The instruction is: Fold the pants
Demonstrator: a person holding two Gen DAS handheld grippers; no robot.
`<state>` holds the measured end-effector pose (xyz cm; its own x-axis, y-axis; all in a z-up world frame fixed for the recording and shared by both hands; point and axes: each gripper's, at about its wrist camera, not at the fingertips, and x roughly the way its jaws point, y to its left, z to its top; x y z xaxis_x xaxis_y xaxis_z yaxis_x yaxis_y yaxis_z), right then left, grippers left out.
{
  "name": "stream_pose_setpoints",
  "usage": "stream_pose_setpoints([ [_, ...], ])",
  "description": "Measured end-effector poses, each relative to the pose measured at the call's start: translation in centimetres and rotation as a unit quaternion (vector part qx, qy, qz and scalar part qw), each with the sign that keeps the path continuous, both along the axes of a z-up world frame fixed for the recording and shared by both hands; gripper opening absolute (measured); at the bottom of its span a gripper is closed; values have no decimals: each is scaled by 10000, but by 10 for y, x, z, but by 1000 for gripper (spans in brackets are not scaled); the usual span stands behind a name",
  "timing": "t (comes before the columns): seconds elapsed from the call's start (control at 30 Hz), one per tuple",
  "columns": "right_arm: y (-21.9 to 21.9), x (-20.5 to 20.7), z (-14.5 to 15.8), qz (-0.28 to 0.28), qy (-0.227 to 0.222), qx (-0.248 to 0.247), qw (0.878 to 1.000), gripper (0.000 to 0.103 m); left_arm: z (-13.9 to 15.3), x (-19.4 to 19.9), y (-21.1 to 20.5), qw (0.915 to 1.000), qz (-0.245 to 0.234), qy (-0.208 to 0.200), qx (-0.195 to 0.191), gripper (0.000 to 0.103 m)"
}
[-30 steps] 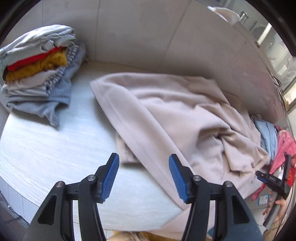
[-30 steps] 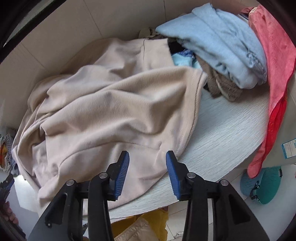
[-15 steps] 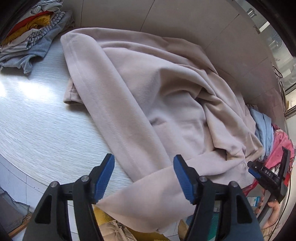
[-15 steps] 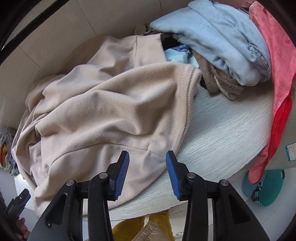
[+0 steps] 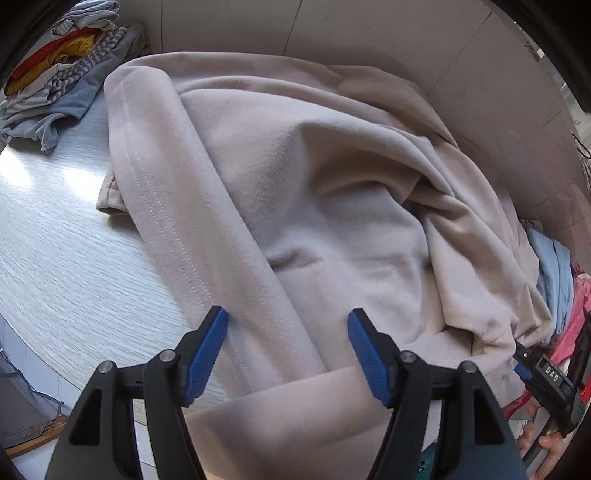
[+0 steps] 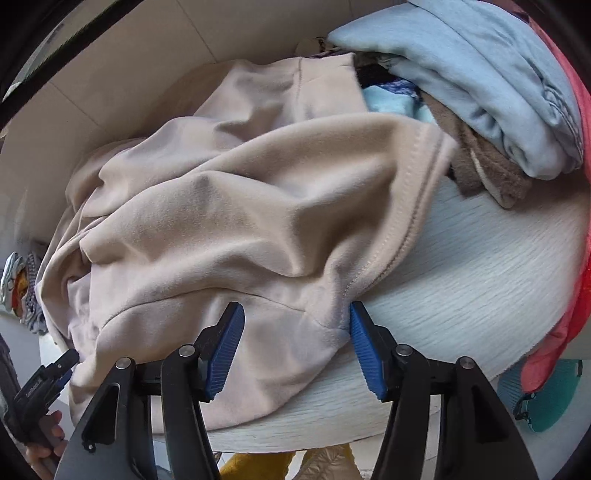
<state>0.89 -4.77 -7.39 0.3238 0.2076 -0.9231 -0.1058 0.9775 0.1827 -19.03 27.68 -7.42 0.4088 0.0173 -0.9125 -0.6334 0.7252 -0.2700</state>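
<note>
Beige pants (image 5: 295,177) lie crumpled on a white wood-grain table (image 5: 55,251). One leg with a double-stitched seam runs toward the front edge and hangs over it. My left gripper (image 5: 288,325) hovers open just above that leg, its blue pads on either side of the cloth without pressing. In the right wrist view the pants (image 6: 229,206) bunch up, with a hemmed edge on the right. My right gripper (image 6: 295,314) is over the pants' near corner; its jaws are opening, with cloth between them but not pinched. Each gripper shows in the other's view: right (image 5: 543,373), left (image 6: 48,376).
A stack of folded clothes (image 5: 62,74) sits at the table's far left. A loose pile with a light blue garment (image 6: 480,74) and a red cloth (image 6: 569,295) crowds the right end. A tiled wall (image 5: 369,33) backs the table. A teal object (image 6: 543,398) lies on the floor.
The left gripper has moved from over bare table to over the pants leg and come lower, its jaws wider. The right gripper's jaws have spread apart over the pants' corner.
</note>
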Motion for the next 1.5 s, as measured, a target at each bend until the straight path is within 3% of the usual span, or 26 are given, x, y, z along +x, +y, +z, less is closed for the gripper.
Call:
stream_pose_setpoints([
  [0.07,11,2,-2,233,124,214,9994,45,-1,5,1,9999,135,87,21,71],
  [0.1,15,4,-4,306,230,266,9989,21,-1,7,2,9997,183,133,21,71],
  [0.17,18,4,-1,370,206,350,9985,16,-1,11,4,9995,234,200,50,70],
  [0.23,15,3,16,469,-44,477,9978,13,-1,13,6,9991,295,275,157,55],
  [0.3,4,5,43,427,-320,762,9957,11,-1,14,11,9982,357,386,291,21],
  [0.37,-11,5,76,326,-616,1139,9910,11,-1,10,23,9980,442,403,197,8],
  [0.47,-30,-1,126,253,-1131,1415,9831,11,8,-10,41,9978,581,244,201,8],
  [0.63,-55,-20,180,231,-1694,1367,9757,10,49,-37,61,9944,708,-78,783,8],
  [0.83,-73,-35,195,198,-1858,1027,9770,10,103,-69,89,9782,1029,-235,1788,5],
  [0.93,-84,-32,181,197,-1609,613,9849,10,106,-72,103,9840,835,-284,1550,5],
  [1.03,-85,-29,151,441,-1232,201,9912,10,94,-68,91,9934,477,-394,966,9],
  [1.17,-87,-25,109,308,-691,330,9966,13,65,-53,49,9988,-15,-470,115,50],
  [1.23,-85,-26,91,253,-467,375,9979,19,55,-50,25,9983,-268,-485,-173,58],
  [1.3,-81,-28,76,194,-310,243,9990,41,45,-43,7,9979,-449,-362,-295,66],
  [1.43,-76,-32,49,138,-53,188,9997,43,28,-35,-25,9968,-703,8,-388,70],
  [1.5,-74,-32,39,103,39,94,9999,44,20,-35,-33,9967,-702,145,-384,78],
])
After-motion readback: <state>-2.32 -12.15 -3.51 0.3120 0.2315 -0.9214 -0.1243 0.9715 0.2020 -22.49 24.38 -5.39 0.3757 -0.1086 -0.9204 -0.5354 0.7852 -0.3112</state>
